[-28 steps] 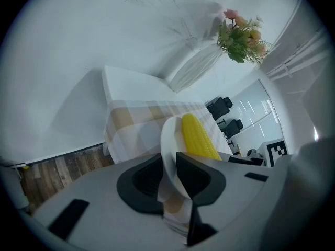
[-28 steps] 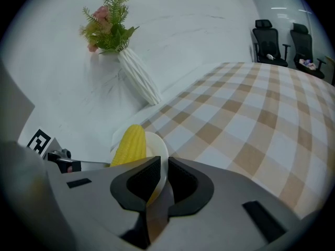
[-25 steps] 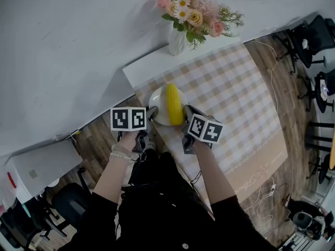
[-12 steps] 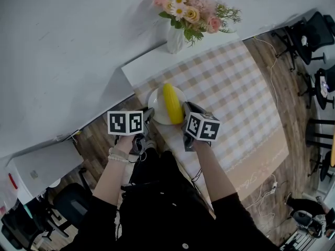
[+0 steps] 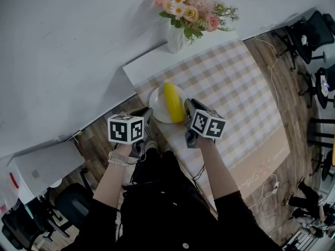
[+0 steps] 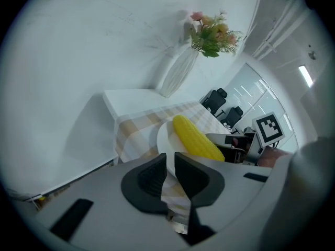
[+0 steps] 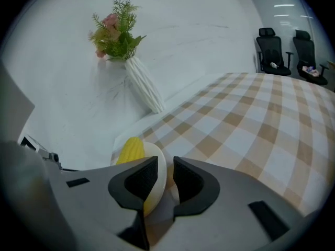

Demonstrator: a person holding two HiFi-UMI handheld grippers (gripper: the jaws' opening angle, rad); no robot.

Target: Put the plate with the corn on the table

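Observation:
A white plate (image 5: 157, 106) carries a yellow corn cob (image 5: 172, 102) over the near left corner of the checked tablecloth (image 5: 235, 88). My left gripper (image 5: 149, 113) is shut on the plate's left rim and my right gripper (image 5: 187, 107) is shut on its right rim. In the left gripper view the plate (image 6: 163, 138) edge sits pinched in the left gripper (image 6: 170, 166), with the corn (image 6: 196, 138) just beyond. The right gripper view has the plate (image 7: 153, 151) rim clamped in the right gripper (image 7: 165, 174), the corn (image 7: 131, 149) to its left. Whether the plate rests on the cloth, I cannot tell.
A white ribbed vase (image 5: 175, 38) of flowers (image 5: 191, 12) stands on the bare white strip at the table's far edge (image 5: 152, 61), against the wall. Office chairs (image 5: 309, 41) line the right side. Wood floor (image 5: 99, 140) lies left of the table.
The plate and corn have stayed almost in place. My left gripper's marker cube has turned a little, and the right gripper has shifted slightly to the right.

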